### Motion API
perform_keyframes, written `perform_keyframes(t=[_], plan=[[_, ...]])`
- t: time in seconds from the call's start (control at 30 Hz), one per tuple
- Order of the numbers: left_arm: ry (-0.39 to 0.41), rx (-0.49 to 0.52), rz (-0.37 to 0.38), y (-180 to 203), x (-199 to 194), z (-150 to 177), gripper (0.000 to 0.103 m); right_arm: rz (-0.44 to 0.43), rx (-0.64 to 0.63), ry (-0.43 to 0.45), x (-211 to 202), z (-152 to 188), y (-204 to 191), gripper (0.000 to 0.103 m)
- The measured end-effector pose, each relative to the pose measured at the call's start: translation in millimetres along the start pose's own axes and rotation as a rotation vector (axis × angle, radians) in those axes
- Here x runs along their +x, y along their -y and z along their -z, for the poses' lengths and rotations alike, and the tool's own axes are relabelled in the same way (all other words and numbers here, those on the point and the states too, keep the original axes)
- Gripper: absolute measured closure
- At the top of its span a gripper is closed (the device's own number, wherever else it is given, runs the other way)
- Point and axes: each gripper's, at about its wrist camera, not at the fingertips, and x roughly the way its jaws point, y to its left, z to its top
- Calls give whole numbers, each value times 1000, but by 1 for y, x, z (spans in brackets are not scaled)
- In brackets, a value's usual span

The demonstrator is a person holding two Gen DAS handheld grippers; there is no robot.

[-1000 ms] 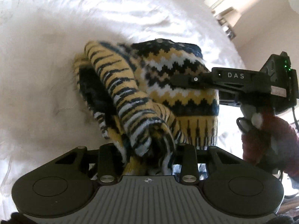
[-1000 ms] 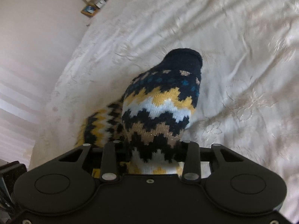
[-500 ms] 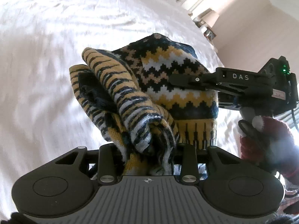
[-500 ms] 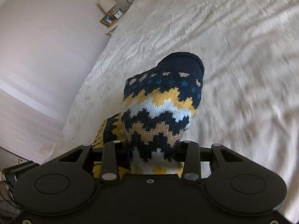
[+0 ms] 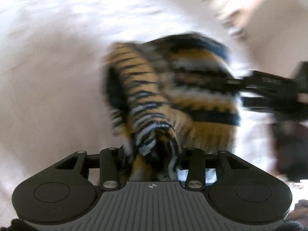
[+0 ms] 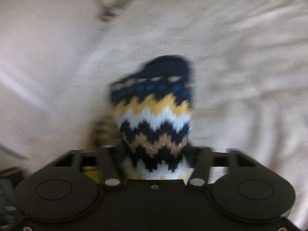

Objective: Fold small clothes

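Left gripper (image 5: 154,151): jaws opening, a bunched fold of the knitted garment (image 5: 169,96) between them. The knit fills most of the gap; a sliver of white shows beside the right-hand finger (image 5: 195,165), so the fabric sits clear of that side. Whether the left-hand pad is pressing cannot be told; motion blur is heavy.

Right gripper (image 6: 154,154): jaws opening, the garment's zigzag-patterned end (image 6: 154,111) rising up from between them. Fingers stand on either side of the knit; contact with the pads cannot be told through the blur and the gripper body hides the tips.

Garment, left wrist view: striped yellow, black and white fold runs from the jaws up and away, with a wider banded panel in yellow, navy and tan beside it on the right. The whole piece hangs between the two grippers above the bed.

Same view, right edge: right gripper (image 5: 269,88) reaches in from the side, its finger laid against the banded panel. Below it a dark red sleeve (image 5: 288,146), blurred.

Garment, right wrist view: navy tip at the top, then tan and blue dots, then yellow, white, navy and tan zigzags down to the jaws. A further yellow striped part (image 6: 98,134) shows low at left.

Beneath everything: white rumpled bedcover (image 5: 57,77), also (image 6: 250,77).
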Motion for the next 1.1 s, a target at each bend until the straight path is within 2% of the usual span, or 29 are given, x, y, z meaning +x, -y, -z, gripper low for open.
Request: perform_keyframes(t=[0.03, 0.07, 0.13, 0.23, 0.3, 0.47, 0.5, 0.57, 0.67, 0.77, 0.87, 0.9, 0.93, 1.0, 1.03, 1.1], plan=[[-45, -18, -93, -8, 11, 4, 62, 96, 3, -12, 7, 3, 11, 31], [-76, -42, -140, -18, 18, 7, 62, 162, 6, -22, 10, 7, 21, 31], [-57, -98, -136, -32, 14, 12, 61, 205, 37, -18, 5, 15, 37, 31], [3, -64, -184, -35, -15, 22, 62, 180, 53, 8, -11, 25, 48, 31], [44, -8, -205, -17, -31, 22, 62, 169, 50, 12, -15, 30, 50, 31], [138, 145, -180, 27, -47, 7, 62, 149, 39, 6, -9, 35, 42, 27], [147, 174, -169, 39, -34, -4, 62, 147, 31, 4, -8, 34, 40, 26], [138, 214, -153, 48, -29, -12, 62, 145, 13, 0, -4, 31, 33, 23], [107, 282, -172, 57, 4, -24, 62, 161, -2, -2, 10, 21, 27, 17], [27, 345, -210, 47, 32, -25, 62, 192, -3, -32, 30, 10, 26, 13], [-8, 427, -233, 34, 44, -20, 53, 253, 0, -114, 59, 3, 30, 4], [-16, 436, -236, 30, 45, -20, 44, 270, 7, -136, 67, 2, 32, 1], [-30, 424, -238, 26, 48, -22, 36, 283, 17, -160, 75, 2, 35, 1], [-63, 338, -199, 13, 52, -27, 32, 296, 42, -183, 85, 2, 40, 1], [-75, 295, -187, 7, 52, -30, 26, 297, 61, -184, 87, 1, 42, 1], [-82, 257, -171, 1, 52, -30, 24, 295, 80, -181, 86, 0, 44, 1]])
